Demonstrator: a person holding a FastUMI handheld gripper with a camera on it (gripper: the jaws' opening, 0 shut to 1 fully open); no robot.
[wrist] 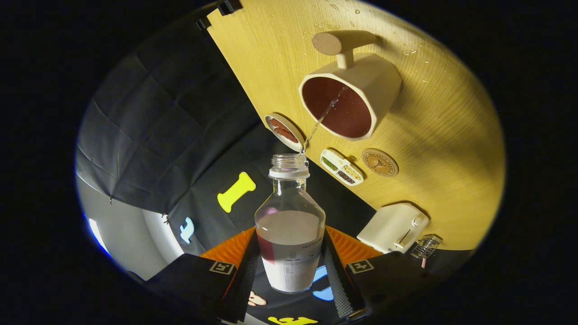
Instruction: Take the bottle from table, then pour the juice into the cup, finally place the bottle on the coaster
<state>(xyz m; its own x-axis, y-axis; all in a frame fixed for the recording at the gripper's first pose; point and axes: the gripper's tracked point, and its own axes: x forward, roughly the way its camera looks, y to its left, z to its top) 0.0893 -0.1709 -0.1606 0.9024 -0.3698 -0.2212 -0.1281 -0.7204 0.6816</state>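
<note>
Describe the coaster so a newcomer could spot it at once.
Start at the big cream cup on the wooden table, which the bottle in the gripper is pouring into. Just past the cup's rim lies the coaster, beside a small divided dish. It is the only flat round wooden disc with an engraved emblem.

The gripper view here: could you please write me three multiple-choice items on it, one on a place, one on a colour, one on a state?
1. Where is the coaster?
A. Beside the divided dish
B. Under the cup
C. Between the fingers

2. What colour is the cup's inside?
A. Blue
B. Dark red
C. Green

3. What is the bottle doing?
A. Lying capped on the table
B. Standing on the coaster
C. Pouring into the cup

Answers: 1 A, it lies right next to the dish. 2 B, the inner wall looks dark red. 3 C, the gripper is shut on the uncapped bottle and a thin stream runs from its mouth into the cup.
</note>
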